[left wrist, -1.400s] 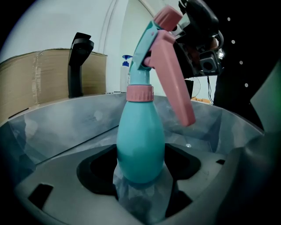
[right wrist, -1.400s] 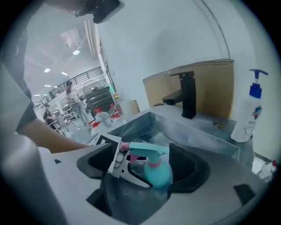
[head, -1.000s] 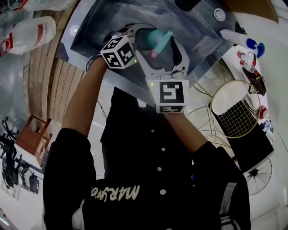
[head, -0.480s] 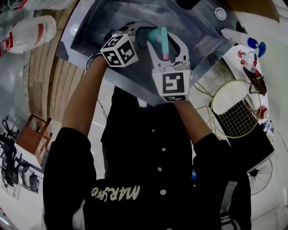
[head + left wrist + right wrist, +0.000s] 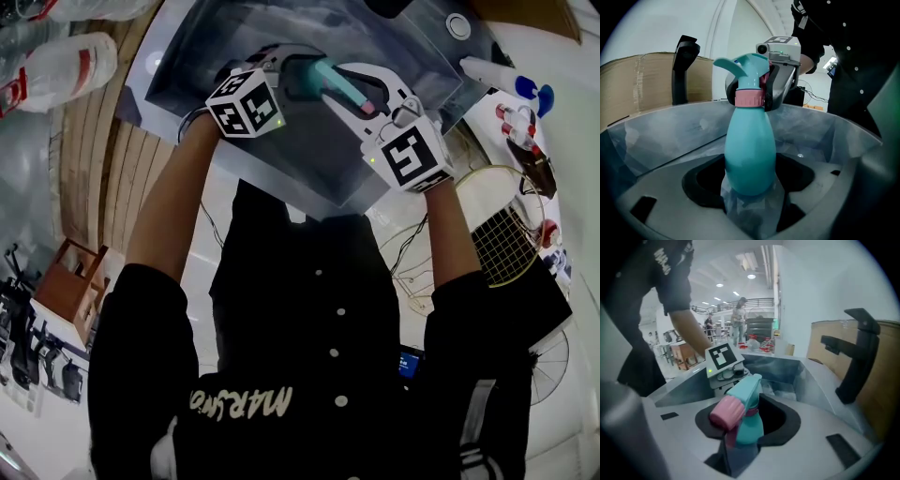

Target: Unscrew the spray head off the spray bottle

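A black faucet (image 5: 857, 357) rises at the rim of the steel sink (image 5: 234, 56), with a cardboard box (image 5: 637, 89) behind it; the teal spray bottle (image 5: 750, 154) is held over the basin; the left gripper (image 5: 750, 208) is clamped on its lower body; the right gripper (image 5: 740, 451), its jaws having just been closing, pinches the spray head (image 5: 743, 392) beside the pink nozzle (image 5: 725, 411).

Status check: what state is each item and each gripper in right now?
Teal plastic spray bottle: upright, clamped low on its body.
Teal spray head with pink collar: still seated on the bottle.
Left gripper: shut on the bottle's body.
Right gripper: jaws just closed in, gripping the spray head.
Black faucet: no water running.
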`<control>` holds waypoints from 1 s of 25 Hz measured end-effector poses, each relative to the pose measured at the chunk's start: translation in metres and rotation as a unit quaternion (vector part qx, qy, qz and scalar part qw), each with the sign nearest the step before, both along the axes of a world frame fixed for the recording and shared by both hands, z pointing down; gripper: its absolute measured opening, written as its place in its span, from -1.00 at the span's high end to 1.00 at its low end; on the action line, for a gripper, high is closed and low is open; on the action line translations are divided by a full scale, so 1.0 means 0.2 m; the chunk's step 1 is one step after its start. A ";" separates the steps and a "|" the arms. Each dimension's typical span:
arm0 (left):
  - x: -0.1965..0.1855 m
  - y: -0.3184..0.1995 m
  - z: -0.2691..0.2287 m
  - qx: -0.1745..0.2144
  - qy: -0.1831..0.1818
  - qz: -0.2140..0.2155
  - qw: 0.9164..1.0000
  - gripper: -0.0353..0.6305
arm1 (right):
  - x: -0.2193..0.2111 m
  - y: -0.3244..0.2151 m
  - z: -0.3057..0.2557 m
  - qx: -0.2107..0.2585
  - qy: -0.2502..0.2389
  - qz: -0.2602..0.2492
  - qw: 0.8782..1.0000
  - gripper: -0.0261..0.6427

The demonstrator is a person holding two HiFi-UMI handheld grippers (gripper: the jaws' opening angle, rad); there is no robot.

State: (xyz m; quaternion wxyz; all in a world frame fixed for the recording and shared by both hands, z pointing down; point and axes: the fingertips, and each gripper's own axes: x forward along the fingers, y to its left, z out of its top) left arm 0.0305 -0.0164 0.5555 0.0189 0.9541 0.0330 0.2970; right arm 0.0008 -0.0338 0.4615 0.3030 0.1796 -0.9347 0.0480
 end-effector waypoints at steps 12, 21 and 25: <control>0.00 0.01 0.00 -0.001 0.002 0.013 1.000 -0.17 | 0.06 0.02 -0.01 -0.032 -0.016 -0.068 0.997 0.00; 0.00 0.01 0.00 0.000 -0.002 0.013 1.000 -0.17 | 0.28 0.10 -0.40 0.001 -0.198 0.292 0.935 0.16; 0.01 0.01 0.00 0.001 -0.003 0.005 1.000 -0.17 | 0.22 0.19 -0.33 -0.021 -0.160 0.403 0.901 0.06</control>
